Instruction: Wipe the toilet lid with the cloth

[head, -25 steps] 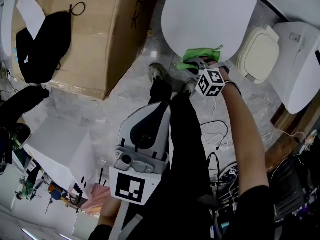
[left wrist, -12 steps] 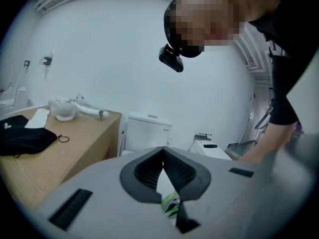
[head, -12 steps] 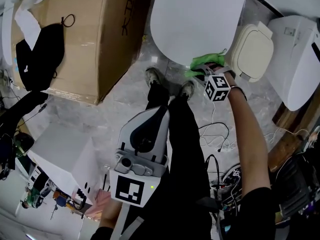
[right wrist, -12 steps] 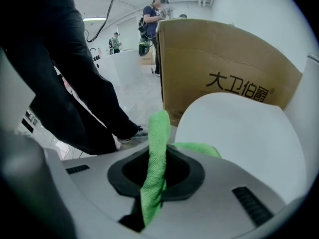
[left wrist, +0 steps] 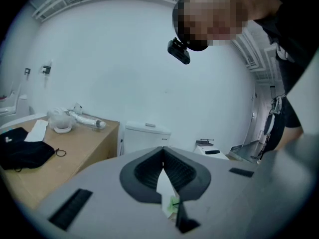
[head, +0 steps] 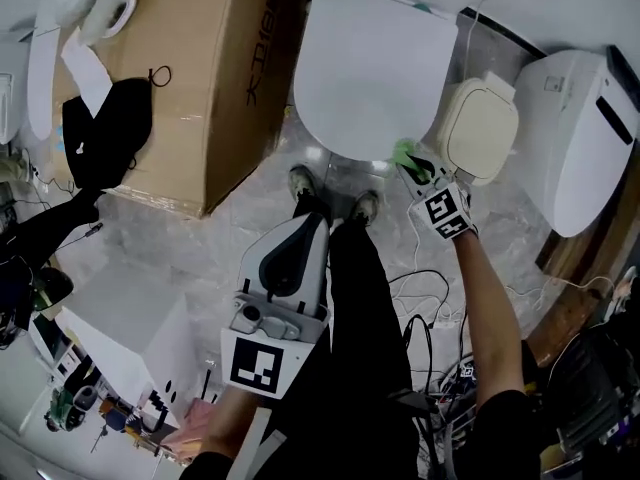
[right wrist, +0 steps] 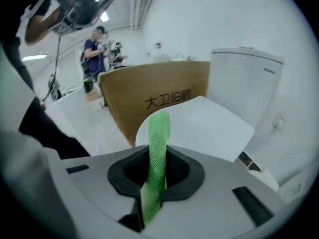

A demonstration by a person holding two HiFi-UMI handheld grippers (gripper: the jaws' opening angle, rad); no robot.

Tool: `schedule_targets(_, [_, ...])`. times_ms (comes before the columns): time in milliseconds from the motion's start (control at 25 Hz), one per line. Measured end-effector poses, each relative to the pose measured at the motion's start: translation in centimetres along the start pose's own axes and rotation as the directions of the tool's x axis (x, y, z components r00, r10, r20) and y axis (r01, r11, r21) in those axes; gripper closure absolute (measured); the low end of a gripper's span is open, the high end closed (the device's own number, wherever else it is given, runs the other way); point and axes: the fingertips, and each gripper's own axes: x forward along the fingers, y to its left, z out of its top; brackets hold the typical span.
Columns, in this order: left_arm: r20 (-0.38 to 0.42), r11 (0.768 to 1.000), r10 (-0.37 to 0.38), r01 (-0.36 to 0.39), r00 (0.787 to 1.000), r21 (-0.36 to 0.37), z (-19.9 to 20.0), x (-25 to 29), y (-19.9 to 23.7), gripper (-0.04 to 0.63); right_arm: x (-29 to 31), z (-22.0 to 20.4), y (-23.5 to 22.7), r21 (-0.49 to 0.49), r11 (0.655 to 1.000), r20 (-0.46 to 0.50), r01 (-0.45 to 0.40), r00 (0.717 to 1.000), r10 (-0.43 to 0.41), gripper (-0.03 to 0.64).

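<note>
One green cloth [head: 403, 151] pinched in right tool [head: 417, 168] beside toilet lid [head: 375, 68], left tool [head: 316, 224] closed empty, marbled floor [head: 250, 200]

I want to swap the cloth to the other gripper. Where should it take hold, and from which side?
Probably the free strip of the cloth that stands up past the right gripper, whose jaws are shut on its lower part. Come in from ahead, on the toilet lid side, with one jaw on each flat face of the thin band; only that end is bare.
</note>
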Motion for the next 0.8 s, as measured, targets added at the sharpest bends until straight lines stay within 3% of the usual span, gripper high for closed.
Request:
schedule_targets(80, [0.01, 1.0, 0.002, -0.002, 1.0, 0.001, 1.2, 0.6, -0.3, 0.588, -1.7, 2.3, -2.4, 0.171, 0.983, 0.093, 0.071, 0.992, -0.088, 0.563])
schedule_targets(160, [0.019, 1.0, -0.002, 0.001, 1.0, 0.008, 2.2, 1.2, -0.5, 0.588, -3.0, 4.6, -4.9, 0.313, 0.941, 0.168, 0.127, 0.968, -0.187, 0.563])
schedule_targets(320, [0.023, 1.0, -0.01, 0.01, 1.0, 0.014, 3.1, 3.0, 0.3, 0.588, -4.8, 7.9, -9.9, 0.497, 0.83, 0.218, 0.255, 0.889, -0.403, 0.563])
schedule_targets(440, [0.027, 1.0, -0.017, 0.017, 0.999, 0.014, 3.5, 5.0, 1.9, 0.588, -4.5, 9.6, -13.2, 0.554, 0.777, 0.212, 0.299, 0.852, -0.479, 0.563])
schedule_targets(800, [-0.002, 0.997, -0.076, 0.076, 0.997, -0.011, 5.2, 10.4, 8.0, 0.588, -0.5, 14.4, -21.6, 0.603, 0.693, 0.173, 0.396, 0.783, -0.597, 0.563])
